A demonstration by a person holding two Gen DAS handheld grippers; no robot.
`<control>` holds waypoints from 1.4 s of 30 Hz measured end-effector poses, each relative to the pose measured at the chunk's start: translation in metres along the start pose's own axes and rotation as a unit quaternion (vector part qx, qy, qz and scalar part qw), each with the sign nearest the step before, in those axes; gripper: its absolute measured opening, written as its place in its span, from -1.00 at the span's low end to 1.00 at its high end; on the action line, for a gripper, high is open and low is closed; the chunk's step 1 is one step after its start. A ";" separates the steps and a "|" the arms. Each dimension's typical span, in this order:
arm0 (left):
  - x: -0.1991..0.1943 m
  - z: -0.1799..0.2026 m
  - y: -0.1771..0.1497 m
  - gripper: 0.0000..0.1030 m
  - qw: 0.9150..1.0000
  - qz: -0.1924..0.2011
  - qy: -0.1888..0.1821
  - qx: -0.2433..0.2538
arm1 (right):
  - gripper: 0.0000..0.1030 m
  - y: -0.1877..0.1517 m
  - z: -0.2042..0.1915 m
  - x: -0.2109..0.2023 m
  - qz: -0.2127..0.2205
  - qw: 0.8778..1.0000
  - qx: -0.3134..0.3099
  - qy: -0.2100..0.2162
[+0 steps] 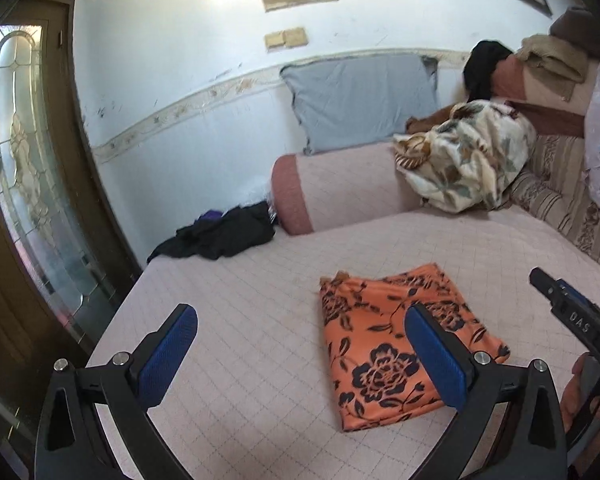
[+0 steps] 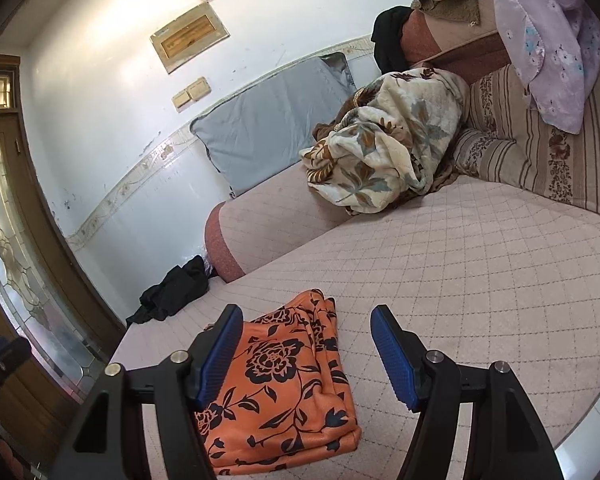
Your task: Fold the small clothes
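Note:
An orange cloth with dark flower print point(image 1: 396, 344) lies folded into a rectangle on the pink quilted bed point(image 1: 236, 320). My left gripper point(image 1: 300, 340) hangs above the bed with its jaws wide apart and nothing between them; the cloth lies below, under its right finger point(image 1: 436, 356). From the right wrist view the same folded cloth point(image 2: 284, 384) sits under my right gripper point(image 2: 306, 344), which is open and empty, its left finger point(image 2: 220, 356) over the cloth. The right gripper's body point(image 1: 576, 316) shows at the right edge of the left wrist view.
A black garment point(image 1: 224, 232) lies crumpled at the bed's far left edge by a pink bolster point(image 1: 340, 184). A grey pillow point(image 1: 360, 96) leans on the wall. A flowered blanket point(image 1: 464, 156) and piled bedding point(image 2: 540, 40) fill the far right. A glazed door point(image 1: 24, 184) stands left.

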State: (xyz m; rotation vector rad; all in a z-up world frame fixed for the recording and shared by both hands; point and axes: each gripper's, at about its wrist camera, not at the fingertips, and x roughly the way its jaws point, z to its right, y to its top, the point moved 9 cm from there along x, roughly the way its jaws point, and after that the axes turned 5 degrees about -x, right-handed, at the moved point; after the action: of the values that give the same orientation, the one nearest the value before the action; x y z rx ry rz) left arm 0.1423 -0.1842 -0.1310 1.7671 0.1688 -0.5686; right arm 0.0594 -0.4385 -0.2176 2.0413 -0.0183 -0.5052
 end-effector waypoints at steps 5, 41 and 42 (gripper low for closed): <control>0.000 -0.019 0.000 1.00 0.999 -0.002 0.026 -0.027 | 0.36 -0.003 -0.010 0.004 -0.005 1.000 -0.015 0.006; -0.018 -0.113 -0.011 1.00 0.991 -0.009 0.051 -0.122 | 0.37 -0.007 -0.167 -0.091 0.020 0.983 -0.177 0.044; -0.019 -0.114 -0.012 1.00 0.991 -0.008 0.052 -0.123 | 0.37 -0.008 -0.170 -0.092 0.019 0.983 -0.179 0.045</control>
State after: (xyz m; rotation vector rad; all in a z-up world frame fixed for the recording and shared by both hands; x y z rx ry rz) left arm 0.1541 -0.0699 -0.1132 1.5558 0.3132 -0.4480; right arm 0.0353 -0.2730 -0.1212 1.7058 0.0811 -0.3625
